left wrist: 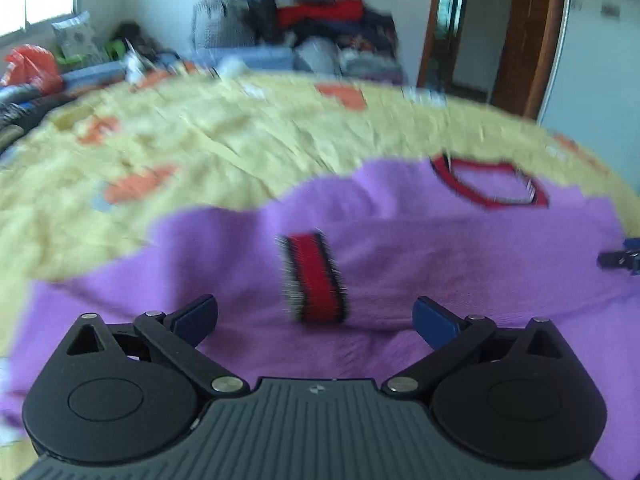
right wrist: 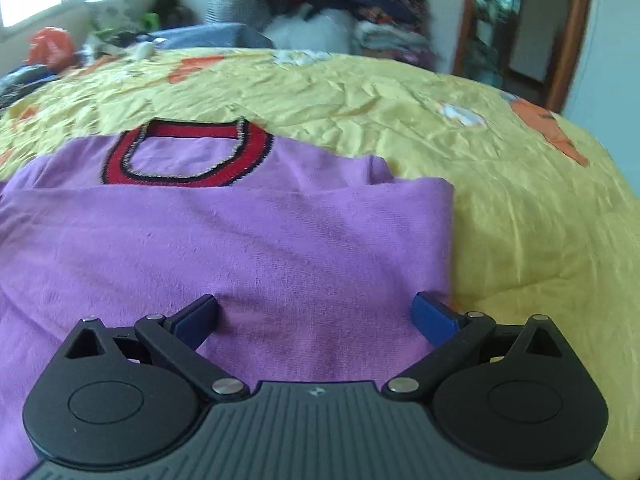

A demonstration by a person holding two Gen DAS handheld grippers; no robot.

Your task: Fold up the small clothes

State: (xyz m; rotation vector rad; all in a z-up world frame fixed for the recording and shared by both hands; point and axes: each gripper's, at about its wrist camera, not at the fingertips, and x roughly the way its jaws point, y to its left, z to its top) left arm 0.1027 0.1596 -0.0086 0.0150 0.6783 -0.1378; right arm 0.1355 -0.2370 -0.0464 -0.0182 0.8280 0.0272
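Observation:
A purple sweater [left wrist: 420,272] with a red and black collar [left wrist: 488,184] lies flat on a yellow bedspread [left wrist: 200,148]. One sleeve is folded across the body, its red cuff [left wrist: 316,276] lying in the middle. My left gripper [left wrist: 316,320] is open and empty just above the sweater, near the cuff. In the right wrist view the sweater [right wrist: 240,240] shows its collar [right wrist: 188,152] at the far end and a folded right edge. My right gripper [right wrist: 316,316] is open and empty over the sweater's near right part. The right gripper's tip [left wrist: 620,258] shows at the left view's right edge.
The bedspread [right wrist: 500,200] spreads to the right of the sweater. A tall pile of clothes [right wrist: 352,4] stands at the far end of the bed. An orange bag [right wrist: 50,48] and clutter lie at the far left. A wooden door frame [right wrist: 568,32] stands at the back right.

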